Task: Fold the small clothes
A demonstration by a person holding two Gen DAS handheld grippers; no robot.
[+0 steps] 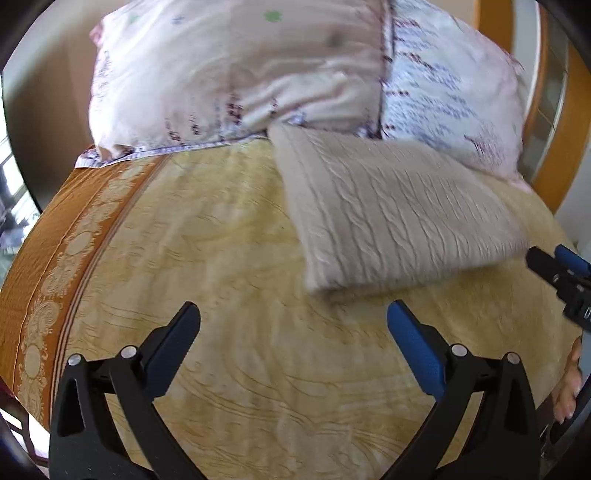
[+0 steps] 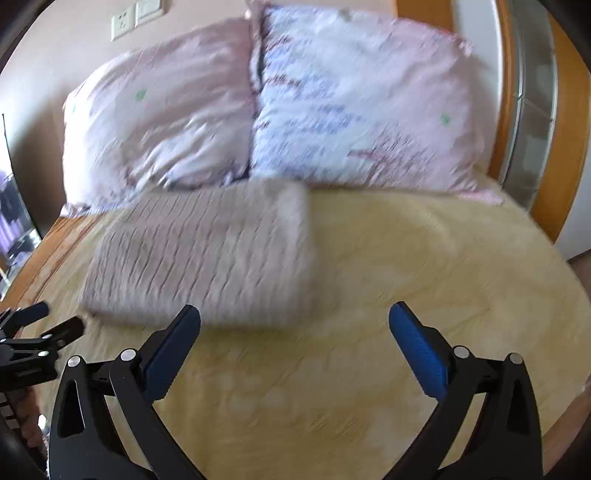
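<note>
A beige cable-knit garment (image 1: 399, 210) lies folded into a thick rectangle on the yellow bedspread (image 1: 236, 258), just in front of the pillows. It also shows in the right wrist view (image 2: 207, 254). My left gripper (image 1: 293, 314) is open and empty, held above the bedspread, near the fold's front edge. My right gripper (image 2: 294, 314) is open and empty, just right of the fold's front edge. The right gripper shows at the right edge of the left wrist view (image 1: 561, 266). The left gripper shows at the left edge of the right wrist view (image 2: 44, 325).
Two pale pink printed pillows (image 2: 159, 118) (image 2: 362, 103) lean at the head of the bed. An orange patterned border (image 1: 59, 266) runs along the bed's left side. A wooden bed frame (image 2: 569, 155) curves along the right. Wall sockets (image 2: 136, 14) sit above the pillows.
</note>
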